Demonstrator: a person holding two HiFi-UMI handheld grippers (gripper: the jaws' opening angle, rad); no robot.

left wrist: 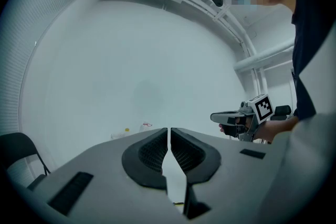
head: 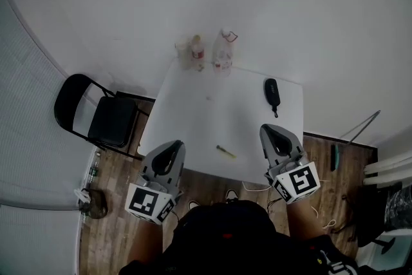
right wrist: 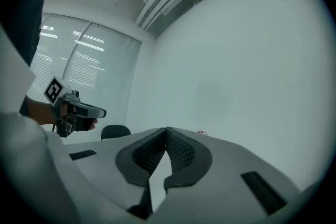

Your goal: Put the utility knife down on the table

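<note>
We hold both grippers low over the near edge of the table (head: 193, 106), a white top set against a plain white wall (head: 290, 3). The left gripper (head: 172, 147) has its jaws drawn together with only a hairline slit between the ribbed pads, and nothing is in them. The right gripper (head: 269, 133) is closed too, its pads meeting at the tips, and it grips nothing. Each gripper view looks up past its own jaws at bare wall, with the other gripper off to the side.

The knife (head: 225, 152) lies flat on the table close to the near edge, between our two grippers and apart from both. At the far edge stand three bottles (head: 197, 53) in a loose row, close to the wall. A black case (head: 272, 93) lies toward the far right corner, well apart from the knife.

A black folding chair (head: 103, 116) stands just left of the table on a brown wood floor (head: 119, 203). Pale blinds (head: 26, 106) cover the left side of the room, and loose cords trail over the floor on the right.
</note>
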